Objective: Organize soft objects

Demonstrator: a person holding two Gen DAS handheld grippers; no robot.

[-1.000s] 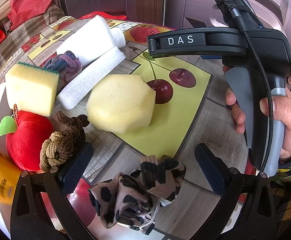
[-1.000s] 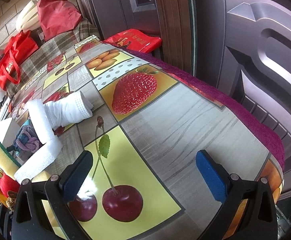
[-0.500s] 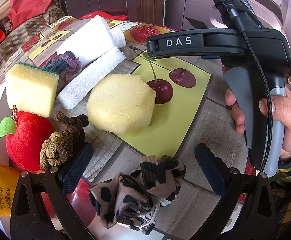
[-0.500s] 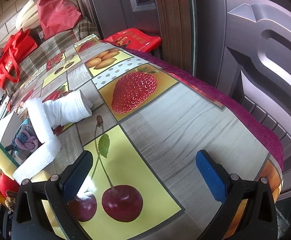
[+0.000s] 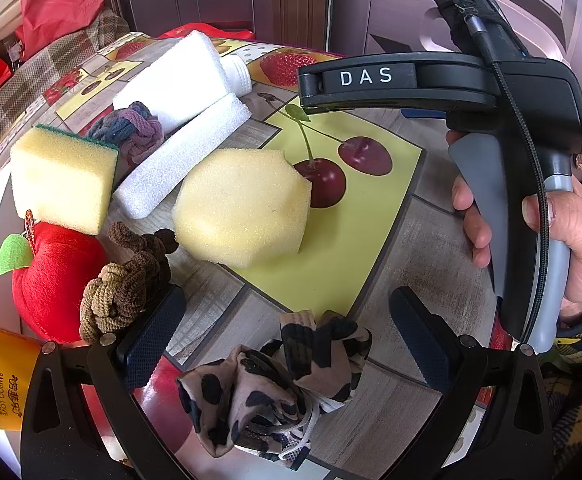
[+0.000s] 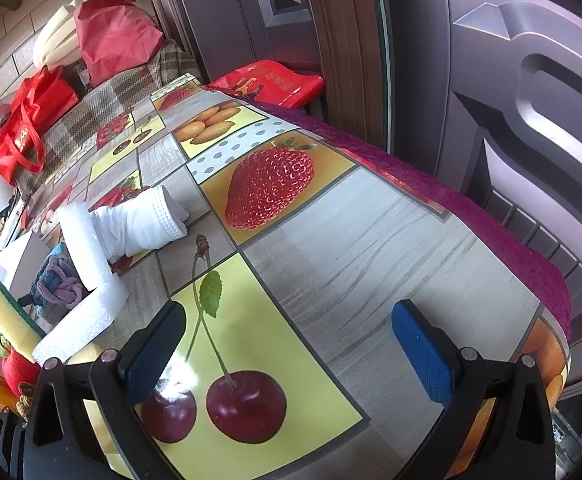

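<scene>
Orange packet (image 5: 1,372): cut off by the left edge; its small print is too small to read.
Leopard-print cloth (image 5: 275,384): lower end hidden behind the left gripper's frame.
Red plush apple (image 6: 19,370): mostly hidden in the right wrist view, behind the white foam strip (image 6: 87,280).
Rolled white towel (image 5: 239,74): only its end shows behind the white foam block (image 5: 171,80).
Person's hand (image 5: 571,240): wrist cut off at the right edge.

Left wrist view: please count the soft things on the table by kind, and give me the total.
Sponges: 2, the octagonal sponge and the green-backed sponge
White foam pieces: 2, the foam block and the foam bar
Knotted ropes: 2, the brown knot and the purple knot
Plush apple: 1
Leopard-print cloth: 1
Total: 8
</scene>
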